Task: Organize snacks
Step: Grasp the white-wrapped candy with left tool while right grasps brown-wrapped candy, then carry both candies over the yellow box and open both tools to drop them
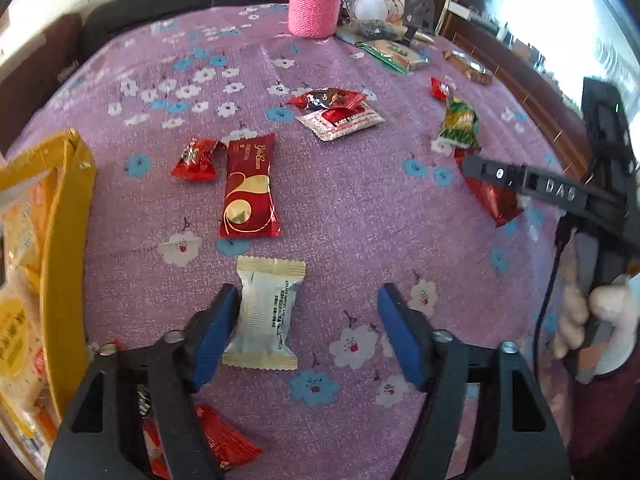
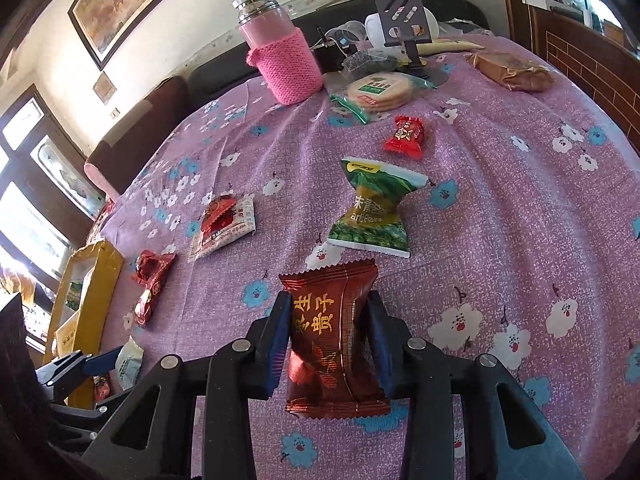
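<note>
Your left wrist camera looked down from close above the purple flowered cloth (image 1: 340, 200), facing the far pink bottle (image 1: 314, 8). Your right wrist camera sat lower and nearer the cloth (image 2: 500, 240), facing the same bottle (image 2: 288, 64) from the right side. Both views shared the yellow box (image 1: 66, 240) (image 2: 94, 292) and the green snack (image 1: 458, 124) (image 2: 372, 212).
</note>
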{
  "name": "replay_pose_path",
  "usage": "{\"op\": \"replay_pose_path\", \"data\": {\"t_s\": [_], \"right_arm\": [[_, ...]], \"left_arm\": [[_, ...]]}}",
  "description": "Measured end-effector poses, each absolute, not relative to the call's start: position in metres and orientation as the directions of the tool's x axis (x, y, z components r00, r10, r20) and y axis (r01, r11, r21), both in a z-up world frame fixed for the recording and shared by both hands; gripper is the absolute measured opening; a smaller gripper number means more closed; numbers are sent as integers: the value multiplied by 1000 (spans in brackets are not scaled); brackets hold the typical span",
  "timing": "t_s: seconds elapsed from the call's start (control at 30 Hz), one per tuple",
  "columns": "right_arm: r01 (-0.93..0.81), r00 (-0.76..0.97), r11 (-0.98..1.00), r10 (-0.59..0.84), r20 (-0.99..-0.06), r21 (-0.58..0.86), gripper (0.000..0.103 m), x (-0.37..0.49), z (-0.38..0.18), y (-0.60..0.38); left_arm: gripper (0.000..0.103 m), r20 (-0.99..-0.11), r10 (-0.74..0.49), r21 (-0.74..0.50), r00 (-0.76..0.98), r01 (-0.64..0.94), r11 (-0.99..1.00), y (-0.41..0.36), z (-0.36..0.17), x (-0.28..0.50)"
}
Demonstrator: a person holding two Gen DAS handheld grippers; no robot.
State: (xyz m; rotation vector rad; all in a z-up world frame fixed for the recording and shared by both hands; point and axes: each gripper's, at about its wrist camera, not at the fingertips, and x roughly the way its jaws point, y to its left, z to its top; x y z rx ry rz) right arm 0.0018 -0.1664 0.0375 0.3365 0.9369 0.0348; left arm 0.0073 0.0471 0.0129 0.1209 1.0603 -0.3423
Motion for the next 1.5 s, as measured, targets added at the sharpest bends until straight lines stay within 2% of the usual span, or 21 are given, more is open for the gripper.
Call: {"op": "replay_pose_path", "data": {"t_s": [0.03,0.07,0.1,0.2,0.67,0.93,1.13,1.3,1.5], "right_arm": [[114,596,951,166,-786,288,38,2,38,-165],[113,596,954,159,-787,278,37,2,38,-164],[111,595,958,150,-789,266,37,2,38,-162],[100,597,961,150,-788,259,36,0,39,-157],[27,658,966,176,-732,257,35,-12,54,-138],[-27,676,972,191,-712,235,35,-18,57,-120],[-73,696,971,212,-686,226,35,-28,69,-99],[-133,693,940,315,-648,315,35,-38,90,-78],[-267,610,886,460,-645,379,34,-38,106,-13]], "left_arm": [[36,-868,-185,-19,461,340,940,43,13,5],[20,-862,-163,21,480,354,935,41,13,2],[19,-859,-172,20,483,367,930,40,14,-1],[18,-850,-169,24,499,357,934,43,16,-4],[18,-748,-294,-202,594,219,955,111,62,-39],[18,-674,-258,-279,692,85,956,189,85,-78],[19,-668,-201,-318,717,-30,948,246,75,-97],[19,-680,-178,-320,711,-70,945,267,64,-103],[19,-690,-147,-289,709,-84,953,278,58,-112]]}}
